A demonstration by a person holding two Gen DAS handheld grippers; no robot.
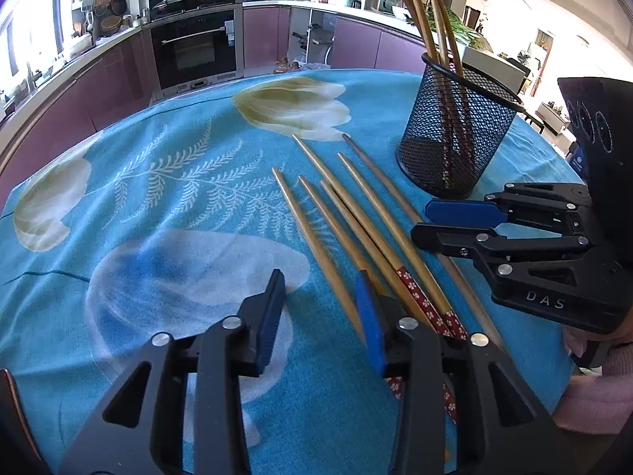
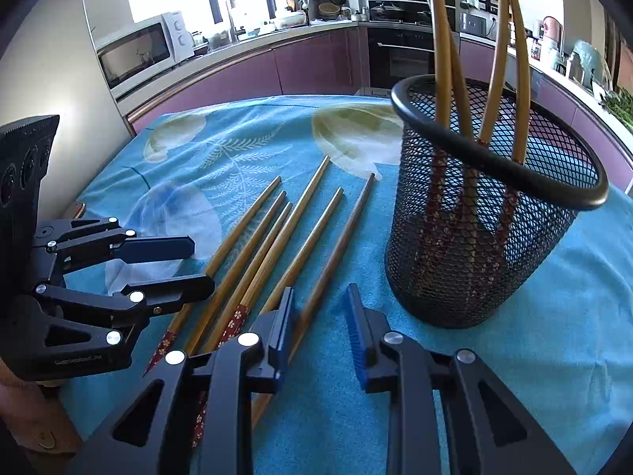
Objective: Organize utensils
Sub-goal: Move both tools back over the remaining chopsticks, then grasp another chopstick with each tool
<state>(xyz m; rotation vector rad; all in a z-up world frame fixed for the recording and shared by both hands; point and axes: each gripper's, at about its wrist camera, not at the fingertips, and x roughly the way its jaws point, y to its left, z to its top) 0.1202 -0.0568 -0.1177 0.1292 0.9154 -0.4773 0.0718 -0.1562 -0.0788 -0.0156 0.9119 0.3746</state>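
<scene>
Left wrist view: the left tool (image 1: 322,318) hovers partly open over the desk's blue floral cloth (image 1: 158,198), gripping nothing; six loose chopsticks (image 1: 356,213) lie fanned beside its right finger. The right tool (image 1: 443,221) stands narrowly parted near the black mesh holder (image 1: 455,150).

Right wrist view: the right tool (image 2: 320,332) is parted and empty, one chopstick passing under its left finger. The holder (image 2: 482,237) already contains several chopsticks (image 2: 443,79).
</scene>
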